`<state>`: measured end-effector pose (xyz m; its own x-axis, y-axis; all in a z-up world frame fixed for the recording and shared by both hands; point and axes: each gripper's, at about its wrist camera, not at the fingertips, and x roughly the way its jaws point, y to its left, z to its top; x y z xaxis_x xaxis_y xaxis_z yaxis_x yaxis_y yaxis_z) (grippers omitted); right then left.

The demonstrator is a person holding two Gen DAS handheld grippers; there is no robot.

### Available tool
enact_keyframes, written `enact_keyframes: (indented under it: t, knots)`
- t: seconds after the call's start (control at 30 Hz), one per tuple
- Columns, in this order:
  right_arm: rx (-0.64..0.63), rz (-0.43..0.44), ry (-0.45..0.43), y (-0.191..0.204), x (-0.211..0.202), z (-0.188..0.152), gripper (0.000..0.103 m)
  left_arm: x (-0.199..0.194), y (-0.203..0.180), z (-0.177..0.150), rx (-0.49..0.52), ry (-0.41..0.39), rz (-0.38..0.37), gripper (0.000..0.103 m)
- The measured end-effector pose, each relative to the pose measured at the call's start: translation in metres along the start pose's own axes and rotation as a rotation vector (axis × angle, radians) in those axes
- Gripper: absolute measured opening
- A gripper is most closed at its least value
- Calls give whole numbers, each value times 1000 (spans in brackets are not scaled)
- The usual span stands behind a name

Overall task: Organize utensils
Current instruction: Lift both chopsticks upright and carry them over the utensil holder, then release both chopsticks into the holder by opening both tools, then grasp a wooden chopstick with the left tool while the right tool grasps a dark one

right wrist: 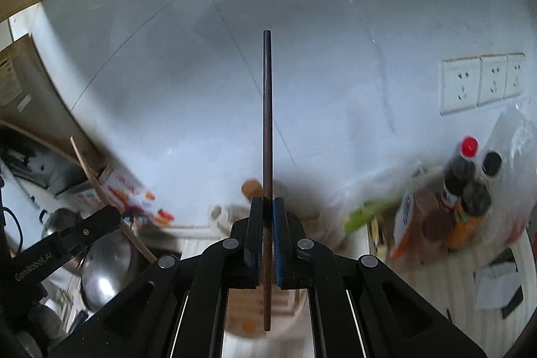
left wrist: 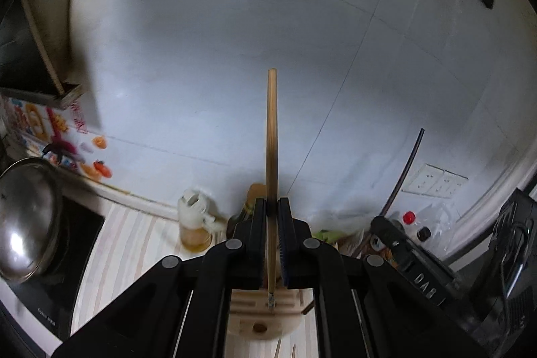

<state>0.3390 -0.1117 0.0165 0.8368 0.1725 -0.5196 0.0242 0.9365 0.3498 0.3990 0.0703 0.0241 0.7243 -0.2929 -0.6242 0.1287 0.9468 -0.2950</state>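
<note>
Left tool (left wrist: 272,217) clenched on a bamboo chopstick (left wrist: 272,136), right tool (right wrist: 267,217) on a dark chopstick (right wrist: 267,130), both poised above the wooden holder (left wrist: 261,314) at lower centre, neither yet slotted.

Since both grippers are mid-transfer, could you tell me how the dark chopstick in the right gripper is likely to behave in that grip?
The dark chopstick looks stiff: it stands straight, unbent. The right gripper pinches it low, with most of its length above, so it may pivot. Its round, smooth shaft could slip, and would probably roll if dropped.
</note>
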Motion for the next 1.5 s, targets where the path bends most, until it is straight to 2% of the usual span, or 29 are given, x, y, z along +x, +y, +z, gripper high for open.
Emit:
enact_keyframes:
  t: [0.17,0.43,0.63,0.73,0.87,0.9,0.93,0.97,1.03,1.07,1.17,1.2,1.23,1.37,1.5]
  knots:
    - [-9,-11,-18,2,31,4,5,42,-1,3,3,31,8,4]
    - [-34,-21,-6,-3,64,-6,5,91,7,-11,-22,116,10,4]
    - [-75,-14,14,-8,64,-15,6,95,4,-19,-12,162,-5,4]
    - [-101,-9,35,-9,64,-20,6,90,4,-23,-7,188,-36,4]
    - [-134,15,117,-9,61,-25,6,75,5,-27,-12,204,-25,7]
    - [-134,14,134,-10,59,-26,7,69,5,-29,-2,206,-5,10]
    - [-135,19,142,-12,58,-27,13,64,6,-30,3,206,12,18]
    - [-133,26,153,-14,53,-28,24,59,8,-31,2,198,27,26]
    - [-123,40,149,-18,42,-29,37,47,10,-35,8,179,55,73]
    - [-120,44,149,-19,35,-30,41,37,13,-37,10,155,75,78]
    - [-110,41,129,-23,14,-31,49,20,17,-47,29,130,143,82]
    - [-104,42,120,-24,5,-32,49,17,19,-49,30,130,161,89]
    - [-101,39,114,-25,0,-32,53,12,20,-54,32,126,174,101]
    - [-84,-11,84,-32,-33,-38,79,-7,25,-76,55,85,255,103]
    - [-77,-58,65,-41,-61,-53,95,-19,25,-99,62,83,269,103]
